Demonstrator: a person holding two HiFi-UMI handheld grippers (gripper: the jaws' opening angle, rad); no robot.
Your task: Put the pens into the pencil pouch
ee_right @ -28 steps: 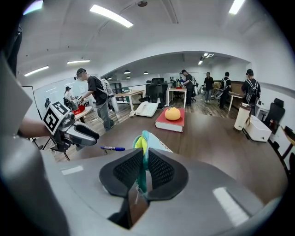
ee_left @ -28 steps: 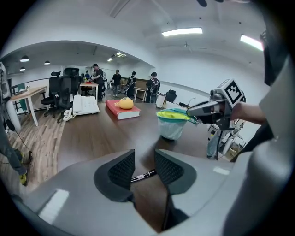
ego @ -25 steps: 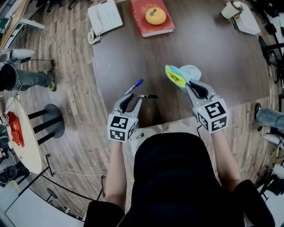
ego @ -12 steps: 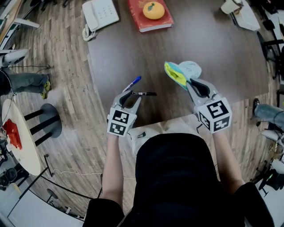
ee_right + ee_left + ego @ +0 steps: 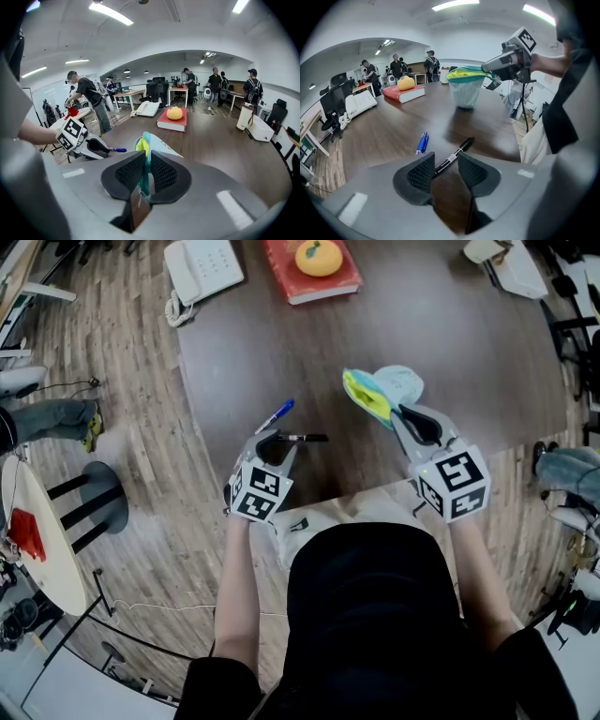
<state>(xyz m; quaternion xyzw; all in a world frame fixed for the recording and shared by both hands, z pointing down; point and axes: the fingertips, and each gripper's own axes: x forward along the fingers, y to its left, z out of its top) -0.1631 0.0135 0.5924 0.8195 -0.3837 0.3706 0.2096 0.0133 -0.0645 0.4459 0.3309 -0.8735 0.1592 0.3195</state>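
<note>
Pick-up in hand: the left gripper fingers, just opened wide, straddle the near end of the black marker on the worktop, unclamped. The right gripper fingers pinch the pencil pouch by its rim. Next, as judged: close squarely on the marker, lift it, and carry it to the pouch.

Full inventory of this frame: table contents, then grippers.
marker pen: one, black, on the table, one end between the left gripper's jaws
pen: one, blue, on the table beside the marker pen
pencil pouch: one, teal with yellow inside, in the right gripper
book: one, red, far side of the table
fruit: one, orange, on the book
telephone: one, white, far left corner
table: one, dark brown
left gripper: open, jaws just been opening
right gripper: shut on the pencil pouch
</note>
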